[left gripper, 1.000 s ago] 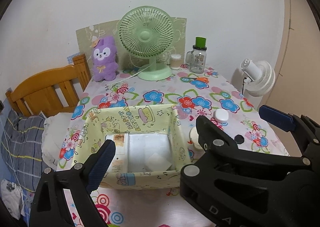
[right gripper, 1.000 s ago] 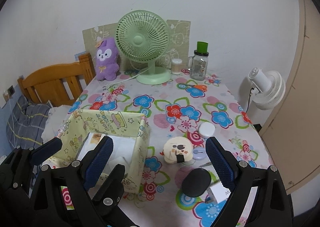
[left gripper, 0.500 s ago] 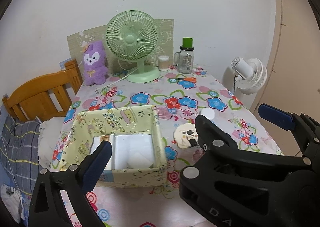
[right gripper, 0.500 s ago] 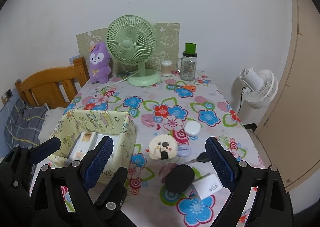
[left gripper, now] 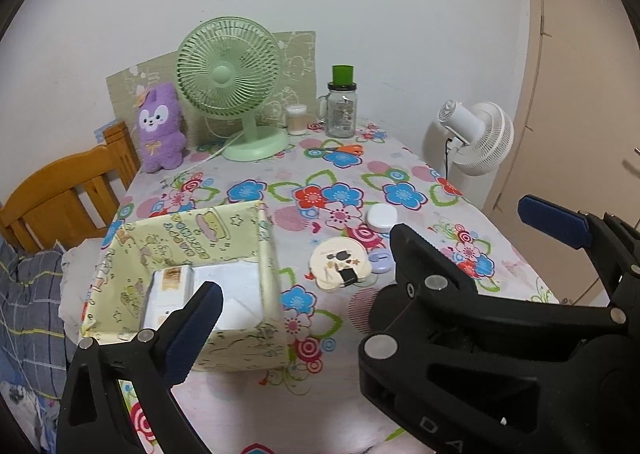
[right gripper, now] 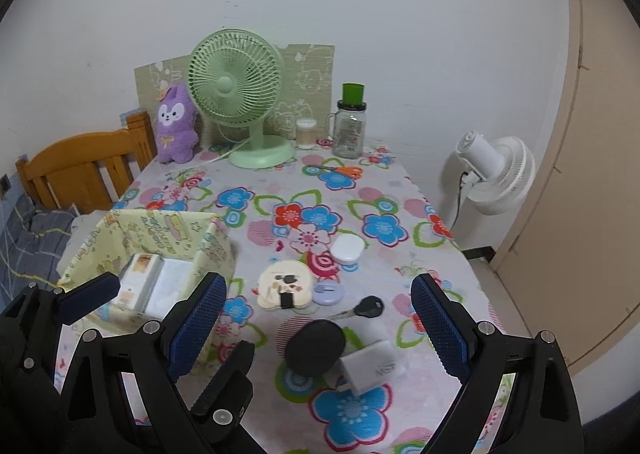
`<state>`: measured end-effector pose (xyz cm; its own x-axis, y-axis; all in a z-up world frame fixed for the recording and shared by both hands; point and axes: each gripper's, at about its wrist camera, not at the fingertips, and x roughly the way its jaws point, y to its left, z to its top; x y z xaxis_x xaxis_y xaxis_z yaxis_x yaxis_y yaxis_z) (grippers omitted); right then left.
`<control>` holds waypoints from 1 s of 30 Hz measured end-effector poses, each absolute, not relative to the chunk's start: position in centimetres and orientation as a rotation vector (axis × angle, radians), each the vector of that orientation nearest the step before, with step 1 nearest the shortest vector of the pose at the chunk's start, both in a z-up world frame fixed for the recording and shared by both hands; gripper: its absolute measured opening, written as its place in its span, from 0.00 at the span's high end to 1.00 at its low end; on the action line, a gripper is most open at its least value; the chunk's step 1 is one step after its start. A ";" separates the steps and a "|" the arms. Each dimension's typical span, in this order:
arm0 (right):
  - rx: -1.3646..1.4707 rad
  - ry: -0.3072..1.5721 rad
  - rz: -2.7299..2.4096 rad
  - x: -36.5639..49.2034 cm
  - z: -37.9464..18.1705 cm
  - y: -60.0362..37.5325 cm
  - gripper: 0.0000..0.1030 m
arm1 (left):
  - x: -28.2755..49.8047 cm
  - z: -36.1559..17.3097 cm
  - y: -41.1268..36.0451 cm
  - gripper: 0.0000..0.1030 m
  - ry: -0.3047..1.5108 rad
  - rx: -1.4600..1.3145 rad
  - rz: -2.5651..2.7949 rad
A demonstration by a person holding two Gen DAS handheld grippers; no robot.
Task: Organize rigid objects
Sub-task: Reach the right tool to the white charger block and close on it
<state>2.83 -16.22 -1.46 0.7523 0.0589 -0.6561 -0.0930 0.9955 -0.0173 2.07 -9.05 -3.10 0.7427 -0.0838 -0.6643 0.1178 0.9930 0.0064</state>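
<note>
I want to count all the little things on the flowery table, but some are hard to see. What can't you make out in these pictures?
- Black disc and white charger: hidden in the left wrist view behind the right gripper.
- Yellow box: its near inside is covered by a jaw in both views, so more could lie there.
- Charger's print: too small to read.
- Key: its blade is thin and blurry.

Pale green desk fan at the wall end of a table with flowered cloth, purple plush rabbit beside it, clear glass jar with green lid, orange-handled scissors, white standing fan beside the table, wooden chair back
</note>
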 end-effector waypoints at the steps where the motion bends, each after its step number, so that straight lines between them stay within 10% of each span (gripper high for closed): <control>1: -0.053 0.714 0.077 2.8 -1.6 -16.5 0.07 | 2.1 -3.2 -9.2 0.01 0.727 0.049 -0.116; 30: -0.001 0.787 0.042 3.5 -9.1 -22.9 0.07 | 3.5 -10.1 -14.3 0.02 0.774 0.037 -0.182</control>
